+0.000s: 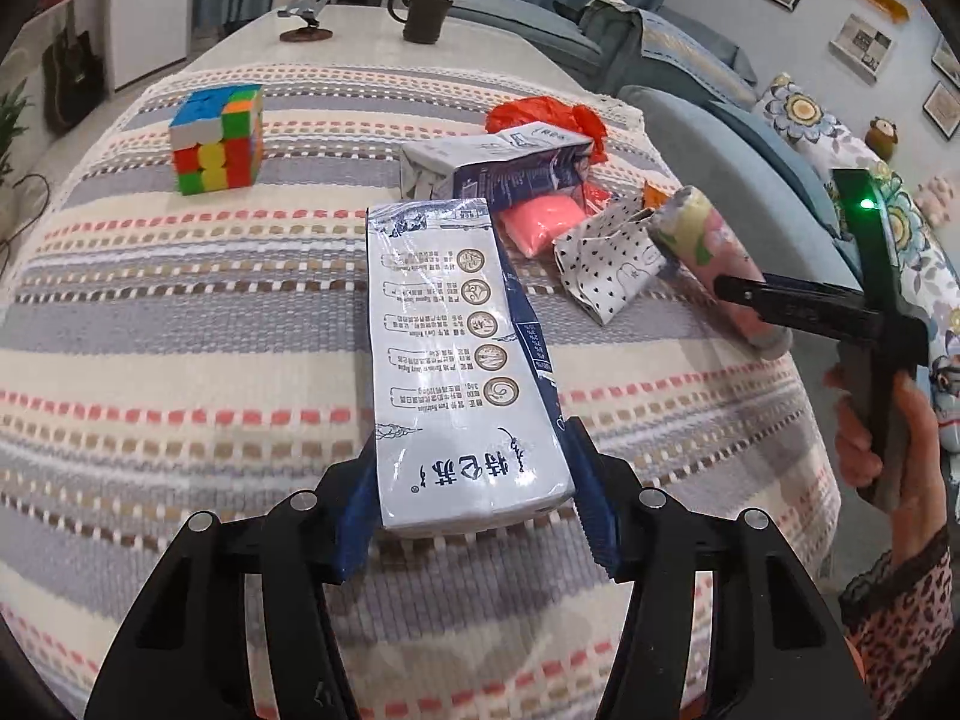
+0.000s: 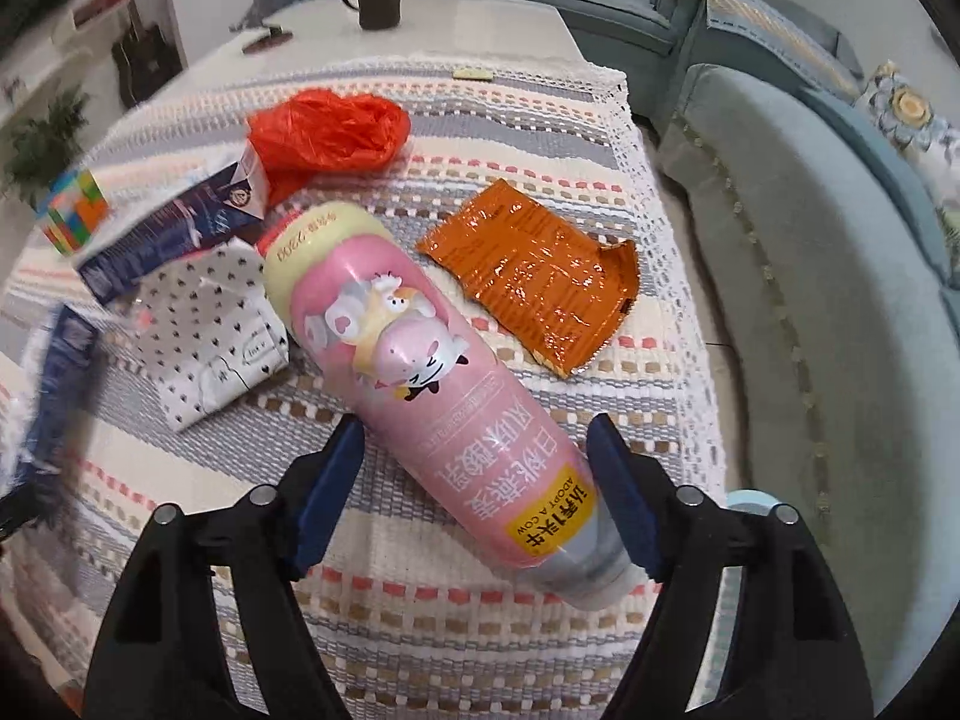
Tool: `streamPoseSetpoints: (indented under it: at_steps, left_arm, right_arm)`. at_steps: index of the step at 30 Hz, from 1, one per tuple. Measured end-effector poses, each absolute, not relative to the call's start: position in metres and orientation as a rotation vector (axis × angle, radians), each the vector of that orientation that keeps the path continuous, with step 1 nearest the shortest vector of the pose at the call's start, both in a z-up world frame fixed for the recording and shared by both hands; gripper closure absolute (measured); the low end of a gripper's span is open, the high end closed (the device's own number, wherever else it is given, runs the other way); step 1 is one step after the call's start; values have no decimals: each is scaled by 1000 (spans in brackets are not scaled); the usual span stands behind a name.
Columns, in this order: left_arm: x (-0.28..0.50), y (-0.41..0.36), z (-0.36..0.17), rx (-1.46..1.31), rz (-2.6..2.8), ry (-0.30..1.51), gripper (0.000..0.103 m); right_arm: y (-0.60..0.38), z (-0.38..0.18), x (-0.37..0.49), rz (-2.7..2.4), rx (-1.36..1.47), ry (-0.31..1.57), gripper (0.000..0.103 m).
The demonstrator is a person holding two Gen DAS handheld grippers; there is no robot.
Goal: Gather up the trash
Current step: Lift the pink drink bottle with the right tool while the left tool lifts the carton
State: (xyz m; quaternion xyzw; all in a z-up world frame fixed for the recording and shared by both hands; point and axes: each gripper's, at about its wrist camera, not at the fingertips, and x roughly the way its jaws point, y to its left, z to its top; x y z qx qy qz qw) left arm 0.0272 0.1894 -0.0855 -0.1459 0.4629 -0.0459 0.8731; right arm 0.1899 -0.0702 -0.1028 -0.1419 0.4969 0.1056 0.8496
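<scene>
My left gripper [image 1: 474, 498] is shut on a white and blue milk carton [image 1: 456, 360] and holds it above the striped tablecloth [image 1: 180, 330]. My right gripper [image 2: 474, 492] is shut on a pink yogurt bottle [image 2: 420, 360] with a cartoon cow; the bottle also shows in the left wrist view [image 1: 708, 252]. On the cloth lie a second crushed carton [image 1: 498, 168], a pink packet [image 1: 543, 222], a white heart-print wrapper [image 2: 204, 330], a red plastic bag [image 2: 327, 126] and an orange foil wrapper [image 2: 534, 282].
A Rubik's cube [image 1: 216, 141] stands at the left of the cloth. A dark mug [image 1: 423, 15] and a small stand [image 1: 309, 12] sit at the table's far end. A blue-grey sofa [image 2: 810, 270] runs along the right side of the table.
</scene>
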Motion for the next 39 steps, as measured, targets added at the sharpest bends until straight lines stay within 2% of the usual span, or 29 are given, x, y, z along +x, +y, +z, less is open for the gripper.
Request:
streamPoseSetpoints:
  at_steps: [2, 4, 6, 7, 8, 13, 15, 16, 21, 24, 25, 26, 27, 28, 34, 36, 38, 39]
  left_arm:
    - [25, 191, -84, -320, -98, 964, 48]
    - [24, 190, -83, -321, -99, 960, 48]
    - [23, 188, -83, -320, -105, 957, 48]
    - [23, 187, -84, -325, -112, 958, 48]
    - [23, 186, -85, -330, -118, 959, 48]
    - [23, 183, -90, -317, -126, 953, 48]
    - [24, 183, -90, -305, -105, 941, 45]
    - [26, 183, -90, -299, -95, 937, 41]
    - [52, 178, -101, -264, -70, 967, 40]
    - [64, 171, -108, -213, -53, 974, 39]
    - [66, 169, -108, -197, -50, 971, 38]
    - [67, 167, -108, -181, -48, 967, 37]
    - [68, 166, -109, -173, -44, 962, 37]
    - [68, 167, -110, -171, -42, 960, 37]
    - [79, 160, -111, -132, 8, 958, 36]
    - [85, 156, -112, -109, 30, 962, 36]
    - [87, 154, -113, -104, 42, 961, 36]
    - [88, 154, -113, -100, 50, 958, 42]
  right_arm:
    - [-65, -101, 186, 201, -338, 1040, 54]
    - [-66, -95, 179, 196, -327, 1055, 63]
    - [-75, -85, 172, 219, -249, 1089, 79]
    - [-82, -79, 168, 236, -198, 1114, 97]
    - [-87, -76, 165, 256, -155, 1139, 102]
    - [-101, -80, 149, 305, -81, 1140, 101]
    - [-101, -87, 155, 317, -70, 1140, 98]
    - [-101, -89, 158, 311, -82, 1133, 96]
    - [-93, -100, 188, 280, -136, 1113, 91]
    - [-97, -83, 190, 367, -103, 1094, 89]
    - [-98, -75, 188, 353, -122, 1052, 77]
    - [-104, -62, 188, 325, -137, 995, 40]
    - [-110, -57, 190, 300, -134, 966, 21]
    - [-116, -54, 194, 274, -135, 937, 10]
    - [-120, -100, 222, 375, -61, 1079, 11]
    - [-111, -113, 220, 391, -65, 1096, 22]
    - [-105, -121, 221, 385, -68, 1113, 38]
    - [-103, -124, 220, 363, -71, 1117, 42]
